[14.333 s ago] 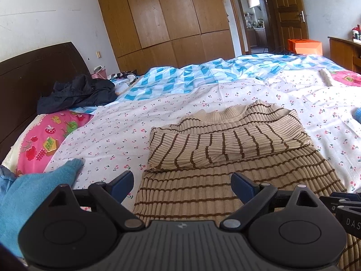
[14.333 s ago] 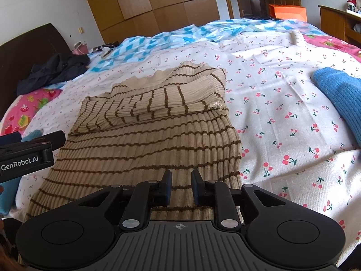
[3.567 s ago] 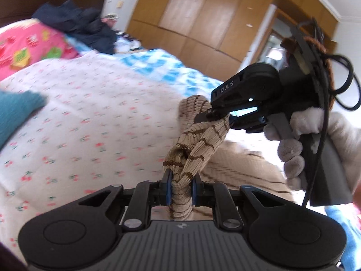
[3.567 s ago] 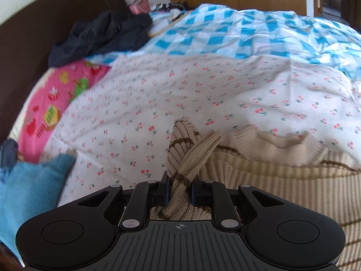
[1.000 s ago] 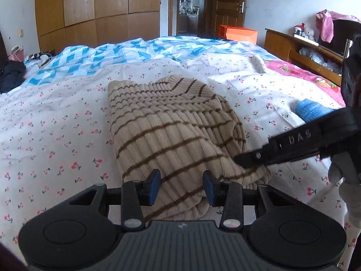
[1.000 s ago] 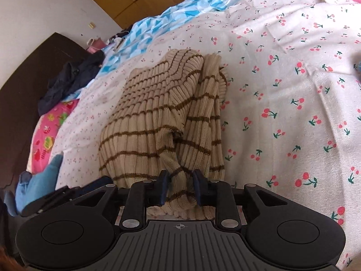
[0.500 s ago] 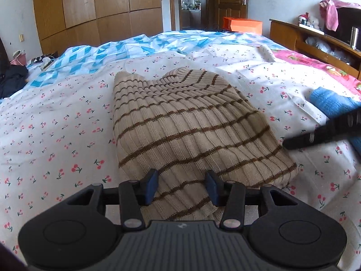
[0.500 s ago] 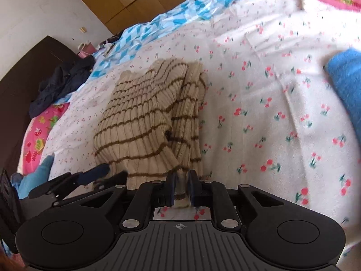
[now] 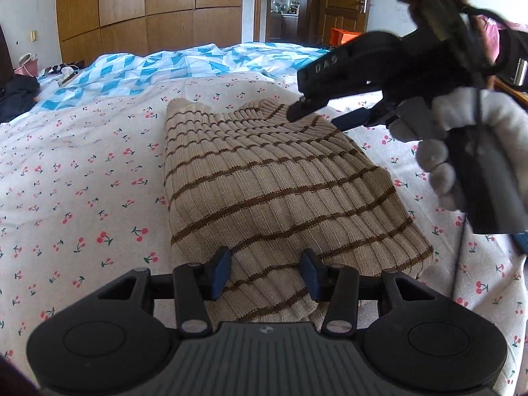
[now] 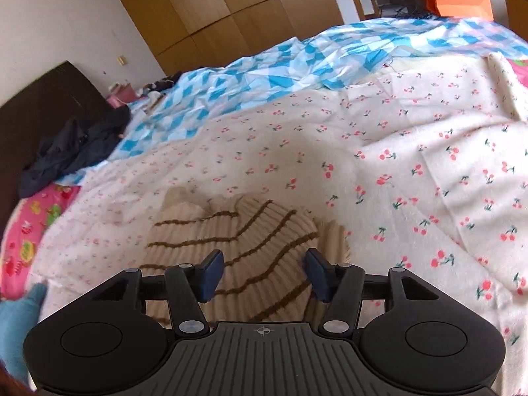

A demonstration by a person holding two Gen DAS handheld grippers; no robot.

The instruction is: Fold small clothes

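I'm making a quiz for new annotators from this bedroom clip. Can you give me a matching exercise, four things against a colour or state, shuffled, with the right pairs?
Things:
1. striped sweater
2. left tongs
3. dark clothes
4. box

States:
A. orange, by the doorway
B. open, holding nothing
C. folded, lying on the cherry-print sheet
D. heaped by the headboard

Pairs: 1-C, 2-B, 3-D, 4-A

The right tongs are open too, above the sweater's far end.

Ribbed knit sweater (image 9: 270, 191) looks soft and matt; cherry-print sheet (image 9: 82, 178) is thin cloth; far wardrobe (image 9: 148, 10) is smooth, slightly glossy wood.
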